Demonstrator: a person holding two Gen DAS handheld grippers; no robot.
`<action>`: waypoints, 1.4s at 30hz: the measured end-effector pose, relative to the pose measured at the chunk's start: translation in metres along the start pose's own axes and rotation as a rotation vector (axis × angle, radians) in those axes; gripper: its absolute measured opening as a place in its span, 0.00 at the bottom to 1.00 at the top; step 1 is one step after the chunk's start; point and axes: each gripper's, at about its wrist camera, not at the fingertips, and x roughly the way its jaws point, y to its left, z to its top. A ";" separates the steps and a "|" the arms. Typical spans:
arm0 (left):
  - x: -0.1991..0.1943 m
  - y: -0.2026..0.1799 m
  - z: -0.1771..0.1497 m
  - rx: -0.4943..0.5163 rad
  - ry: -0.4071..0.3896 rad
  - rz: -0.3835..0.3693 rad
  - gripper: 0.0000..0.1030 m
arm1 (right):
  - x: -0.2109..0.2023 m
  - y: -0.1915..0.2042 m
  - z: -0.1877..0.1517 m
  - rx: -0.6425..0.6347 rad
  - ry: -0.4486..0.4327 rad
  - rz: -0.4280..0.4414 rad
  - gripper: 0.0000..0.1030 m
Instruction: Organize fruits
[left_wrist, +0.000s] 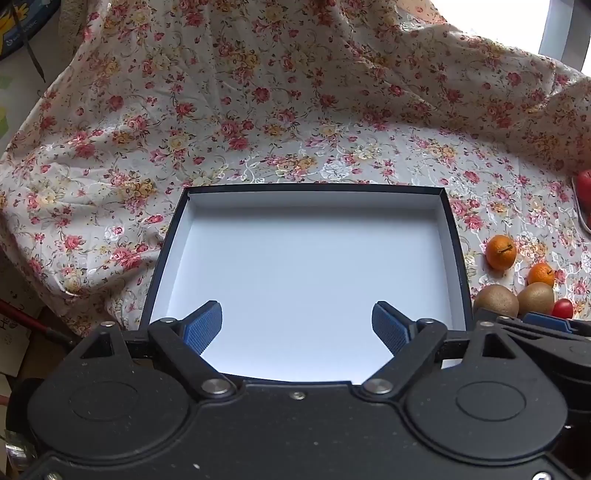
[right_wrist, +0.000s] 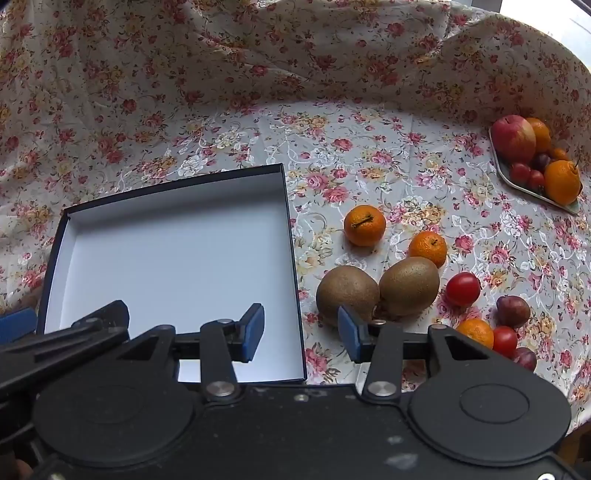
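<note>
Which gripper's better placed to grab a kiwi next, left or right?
Right. The right gripper is open beside the nearest kiwi; the left gripper hangs open over the empty box.

Daylight from the blown-out upper right; soft shadows; sharp centre; fisheye bending at edges.

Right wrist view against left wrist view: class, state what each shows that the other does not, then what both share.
Only the right wrist view shows the plate of fruit with its apple, and the dark plum. Only the left wrist view shows the red rod at the table's left edge. Both share the empty box, two kiwis, two tangerines and the floral cloth. The left gripper and right gripper are both open.
</note>
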 end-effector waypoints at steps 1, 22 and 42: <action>0.002 -0.008 -0.001 0.030 0.005 0.032 0.87 | 0.000 0.001 0.000 -0.002 0.001 0.001 0.46; 0.004 -0.009 -0.004 0.037 0.025 0.003 0.86 | 0.004 -0.005 0.002 0.047 0.020 -0.024 0.46; 0.005 -0.009 -0.003 0.037 0.036 0.002 0.86 | 0.009 -0.001 0.005 0.007 0.058 -0.043 0.46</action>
